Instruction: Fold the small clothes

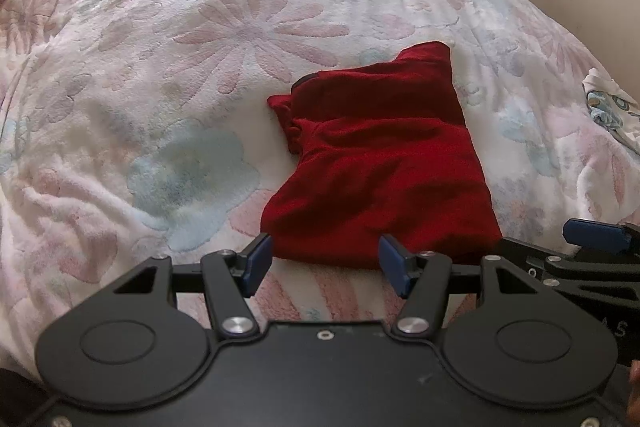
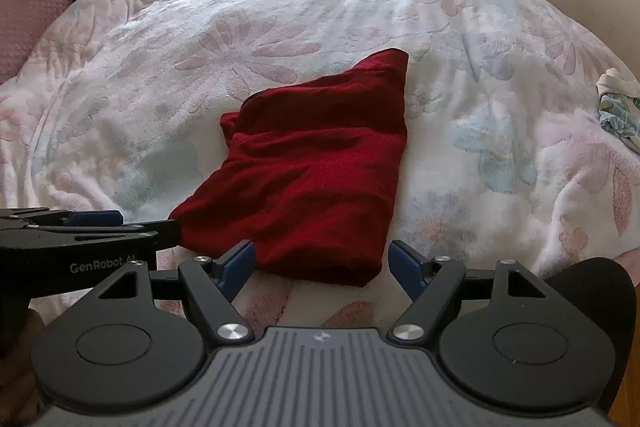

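We see the folded red garment [image 1: 376,163] flat on the floral blanket [image 1: 160,67], its near hem just ahead of our 2 grippers: left gripper [image 1: 326,263] and right gripper [image 2: 322,267] both wide open, holding nothing.

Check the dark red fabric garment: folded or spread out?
Folded: the dark red fabric garment lies as a compact layered shape, a doubled edge showing on its left side.

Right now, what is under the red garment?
The red garment lies on the flowered blanket. Whatever sits between its folds or beneath it is covered.
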A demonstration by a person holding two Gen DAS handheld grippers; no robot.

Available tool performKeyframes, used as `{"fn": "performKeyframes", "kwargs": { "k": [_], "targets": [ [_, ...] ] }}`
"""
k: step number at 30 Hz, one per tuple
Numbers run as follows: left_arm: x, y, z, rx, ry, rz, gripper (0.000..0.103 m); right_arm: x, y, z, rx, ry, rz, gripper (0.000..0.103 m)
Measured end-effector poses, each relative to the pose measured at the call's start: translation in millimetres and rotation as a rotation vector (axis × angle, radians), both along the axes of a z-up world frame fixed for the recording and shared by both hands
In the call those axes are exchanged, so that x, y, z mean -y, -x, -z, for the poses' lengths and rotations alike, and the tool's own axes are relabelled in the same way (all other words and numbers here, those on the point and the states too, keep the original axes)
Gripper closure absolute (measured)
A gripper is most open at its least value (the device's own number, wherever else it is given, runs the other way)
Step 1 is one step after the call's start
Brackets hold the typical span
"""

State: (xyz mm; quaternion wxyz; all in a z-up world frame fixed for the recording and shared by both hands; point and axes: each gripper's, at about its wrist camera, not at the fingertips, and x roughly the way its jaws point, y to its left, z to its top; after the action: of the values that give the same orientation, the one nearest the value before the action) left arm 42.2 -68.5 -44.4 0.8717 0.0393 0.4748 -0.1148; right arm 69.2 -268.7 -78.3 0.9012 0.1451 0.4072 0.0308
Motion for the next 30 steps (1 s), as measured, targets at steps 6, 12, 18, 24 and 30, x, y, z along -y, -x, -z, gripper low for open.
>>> {"fn": "performKeyframes", "kwargs": {
  "k": [6, 12, 18, 24, 30],
  "targets": [
    [-1.7, 1.5, 1.9, -0.002, 0.000, -0.002, 0.042, 1.0, 0.3, 1.8, -0.002, -0.005, 0.004, 0.014],
    [-1.5, 3.5, 1.0, 0.001, 0.001, -0.005, 0.042, 0.7, 0.6, 1.2, -0.005, -0.003, 0.004, 0.014],
    [-1.6, 4.7, -0.5, 0.009, 0.009, -0.009, 0.042, -0.1, 1.1, -1.2, 0.003, 0.004, 0.002, 0.014],
    [-1.8, 4.0, 0.1, 0.004, 0.008, -0.008, 0.042, 0.1, 1.0, -1.0, 0.002, 0.003, 0.002, 0.014],
    [0.2, 4.6, -1.0, 0.008, 0.008, -0.003, 0.042, 1.3, 1.2, 0.4, -0.007, 0.004, 0.001, 0.014]
  ]
}}
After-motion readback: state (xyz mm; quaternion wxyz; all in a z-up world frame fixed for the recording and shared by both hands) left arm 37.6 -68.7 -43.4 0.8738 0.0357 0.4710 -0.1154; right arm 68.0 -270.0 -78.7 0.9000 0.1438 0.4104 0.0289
